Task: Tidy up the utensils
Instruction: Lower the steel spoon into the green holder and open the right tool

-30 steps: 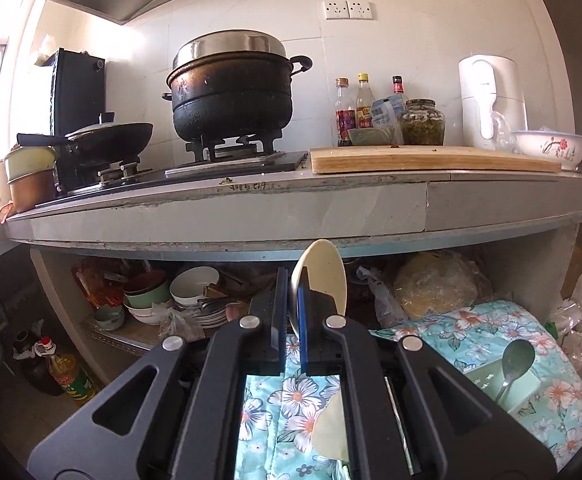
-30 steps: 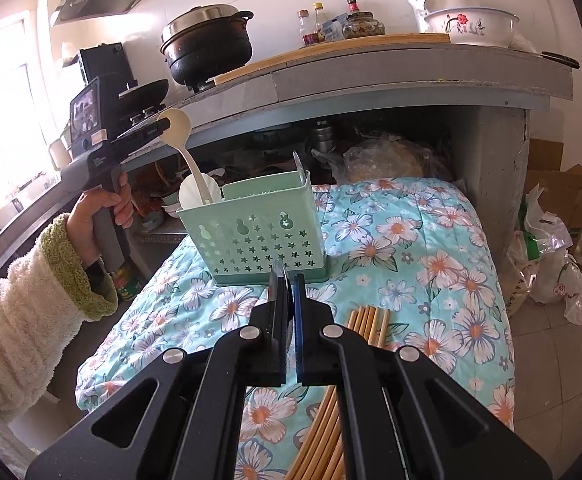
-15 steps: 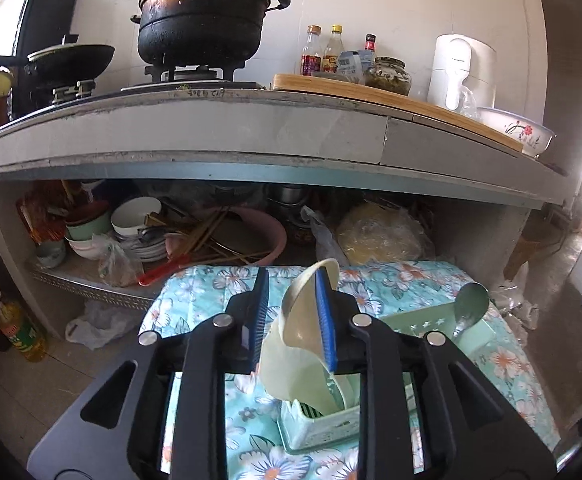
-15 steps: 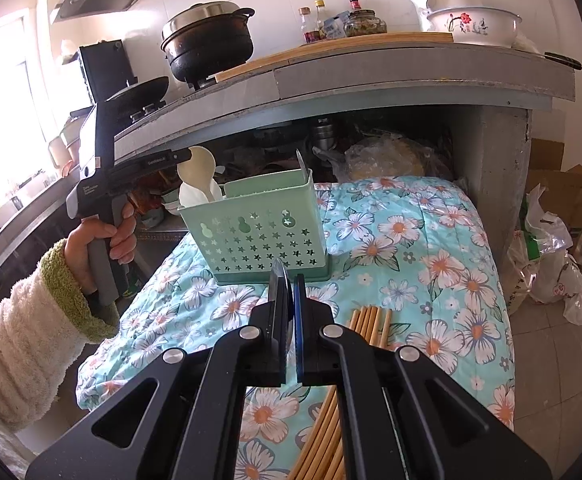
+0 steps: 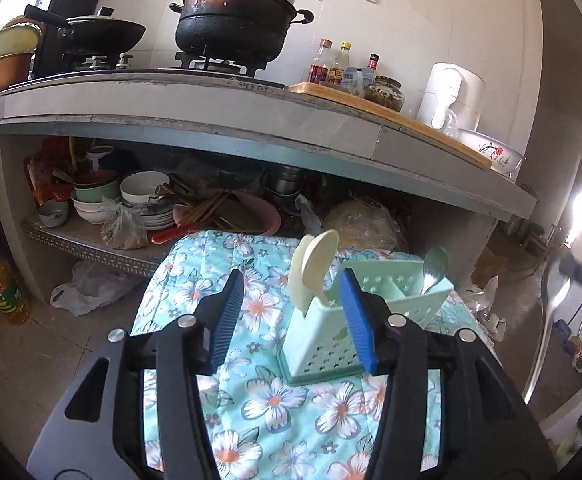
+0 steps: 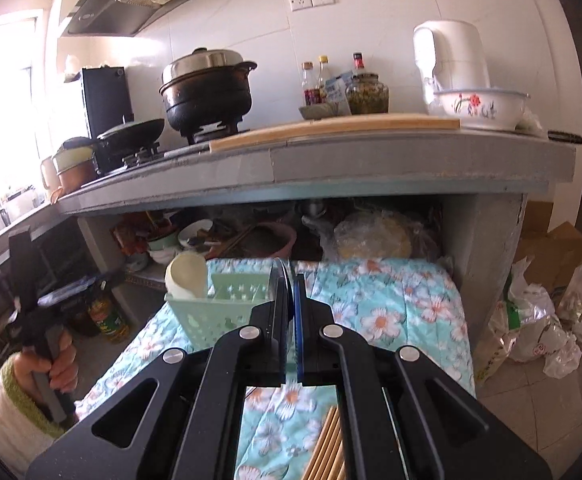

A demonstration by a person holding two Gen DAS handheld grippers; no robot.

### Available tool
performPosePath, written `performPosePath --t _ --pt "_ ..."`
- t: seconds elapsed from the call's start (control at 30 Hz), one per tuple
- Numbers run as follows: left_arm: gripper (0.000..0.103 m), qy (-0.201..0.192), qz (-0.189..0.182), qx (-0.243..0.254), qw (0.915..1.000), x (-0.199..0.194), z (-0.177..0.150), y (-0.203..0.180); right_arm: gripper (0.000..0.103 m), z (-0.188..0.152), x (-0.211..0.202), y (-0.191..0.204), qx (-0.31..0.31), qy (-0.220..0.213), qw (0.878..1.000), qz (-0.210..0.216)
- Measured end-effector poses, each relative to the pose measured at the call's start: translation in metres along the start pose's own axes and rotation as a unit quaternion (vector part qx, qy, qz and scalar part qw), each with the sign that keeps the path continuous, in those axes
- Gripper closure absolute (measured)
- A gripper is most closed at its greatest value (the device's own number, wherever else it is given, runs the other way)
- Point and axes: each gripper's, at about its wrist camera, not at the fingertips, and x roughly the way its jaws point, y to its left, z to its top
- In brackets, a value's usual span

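Note:
A mint green caddy (image 5: pixel 323 348) stands on the flowered cloth (image 5: pixel 267 400). Two cream plastic spoons (image 5: pixel 317 266) stand in its near end and a metal spoon (image 5: pixel 434 269) in its far end. My left gripper (image 5: pixel 291 274) hangs just in front of the caddy. Its jaws are opening, and the blue pads (image 5: pixel 227 312) touch neither cream spoon. My right gripper (image 6: pixel 290 280) is shut on a second metal spoon (image 5: pixel 552 304), held upright with the bowl edge-on above the fingertips. In the right wrist view the caddy (image 6: pixel 211 312) sits left of the fingers. Wooden chopsticks (image 6: pixel 327 448) lie on the cloth below.
A concrete counter (image 5: pixel 251 128) overhangs the far side of the table, with a black pot (image 5: pixel 235 20), bottles and a white kettle (image 5: pixel 449 96) on it. The shelf beneath holds stacked bowls (image 5: pixel 143 188). A person's hand (image 6: pixel 57 364) grips the left gripper's handle. Bags (image 6: pixel 547 328) lie on the floor to the right.
My left gripper came down with a cream spoon, set it in the caddy beside the other and spread its jaws off it. My right gripper rose and stayed shut.

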Motion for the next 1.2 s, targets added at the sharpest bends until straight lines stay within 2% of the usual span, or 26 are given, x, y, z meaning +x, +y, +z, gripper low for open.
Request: performPosePath --t 0.2,0.43,0.57,0.7,0.87,0.97,1.0,1.03,1.1,1.2 --pt "0.038 0.040 0.026 -0.003 0.9988 -0.024 -0.047 0.014 0.100 0.055 0.038 0.001 -0.027 -0.053 0.997 -0.041" --pt "0.035 0.071 0.054 -0.015 0.9960 -0.047 -0.083 0.034 0.100 0.078 0.096 0.013 -0.048 -0.068 0.994 -0.070" --pt "0.034 0.069 0.070 -0.019 0.9950 -0.056 -0.086 0.045 0.100 0.069 0.127 0.027 -0.088 -0.067 0.989 -0.100" --pt "0.034 0.063 0.077 -0.027 0.9947 -0.059 -0.084 0.052 0.100 0.043 0.151 0.038 -0.123 -0.052 0.984 -0.117" --pt "0.034 0.069 0.075 -0.027 0.9945 -0.053 -0.084 0.053 0.100 0.019 0.156 0.041 -0.129 -0.028 0.987 -0.096" --pt "0.034 0.074 0.069 -0.026 0.9945 -0.048 -0.086 0.050 0.096 0.009 0.149 0.039 -0.118 -0.012 0.990 -0.074" --pt "0.033 0.075 0.066 -0.026 0.9946 -0.046 -0.087 0.050 0.092 0.006 0.145 0.038 -0.112 -0.008 0.991 -0.066" --pt "0.033 0.077 0.064 -0.026 0.9946 -0.045 -0.087 0.049 0.082 0.004 0.141 0.037 -0.107 -0.006 0.993 -0.058" --pt "0.032 0.081 0.060 -0.026 0.9946 -0.041 -0.088 0.048 0.069 0.002 0.129 0.034 -0.094 -0.010 0.994 -0.046" --pt "0.032 0.084 0.055 -0.025 0.9946 -0.037 -0.089 0.045 0.066 0.001 0.106 0.028 -0.076 -0.018 0.996 -0.033"
